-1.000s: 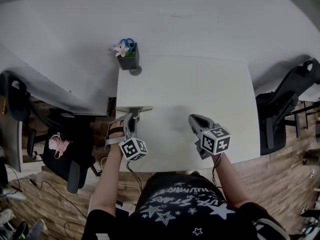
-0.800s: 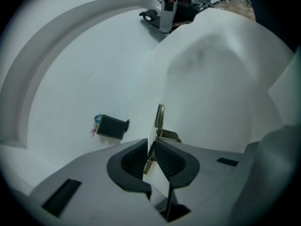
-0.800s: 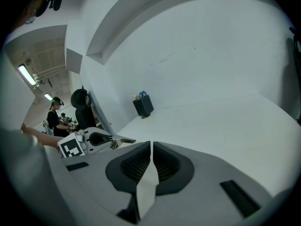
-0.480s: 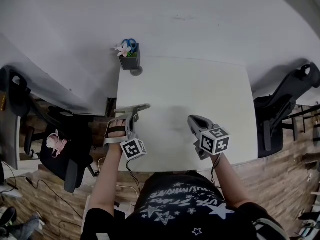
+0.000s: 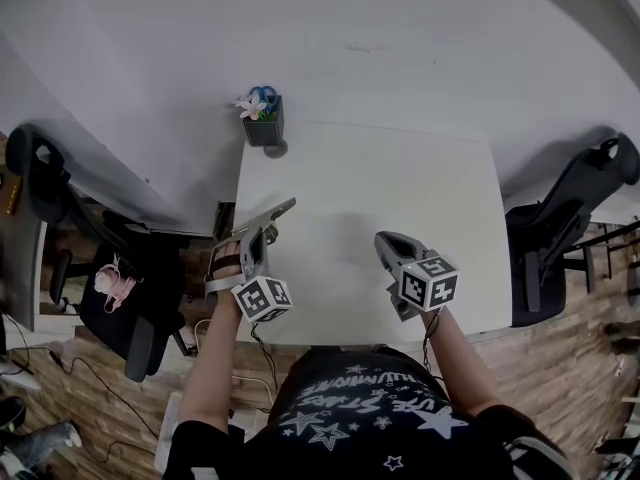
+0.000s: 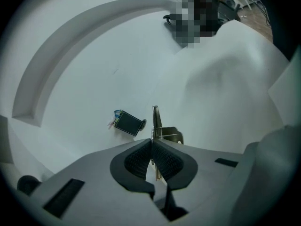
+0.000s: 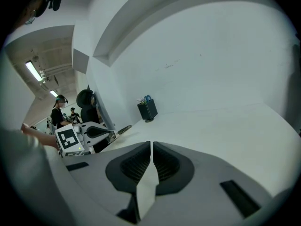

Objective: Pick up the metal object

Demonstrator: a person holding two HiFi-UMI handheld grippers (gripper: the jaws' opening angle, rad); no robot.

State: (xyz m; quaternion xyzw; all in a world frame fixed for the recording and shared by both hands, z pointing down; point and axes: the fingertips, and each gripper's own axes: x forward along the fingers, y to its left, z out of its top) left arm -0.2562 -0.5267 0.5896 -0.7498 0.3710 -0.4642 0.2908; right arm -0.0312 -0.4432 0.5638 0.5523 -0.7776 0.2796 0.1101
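Observation:
The metal object (image 5: pixel 264 217) is a thin flat bracket at the left edge of the white table (image 5: pixel 400 188), tilted with its far end raised. My left gripper (image 5: pixel 256 240) is shut on its near end, the jaws finishing their closing. In the left gripper view the bracket (image 6: pixel 156 122) sticks out edge-on beyond the pinched pads of the left gripper (image 6: pixel 151 141). My right gripper (image 5: pixel 384 242) hovers over the table's near right part, shut with nothing in it. In the right gripper view its jaws (image 7: pixel 151 144) meet, and the left gripper (image 7: pixel 101 132) shows at the left.
A dark pen holder (image 5: pixel 264 126) with a flower and scissors stands at the table's far left corner. It also shows as the holder (image 6: pixel 128 123) and the holder (image 7: pixel 147 109). Office chairs stand to the right (image 5: pixel 565 218) and left (image 5: pixel 130 303). People stand far off (image 7: pixel 60 109).
The left gripper's jaws have closed on the bracket. The bracket, lying level at the table's edge before, now tilts with its far end up. The right gripper has stayed in place.

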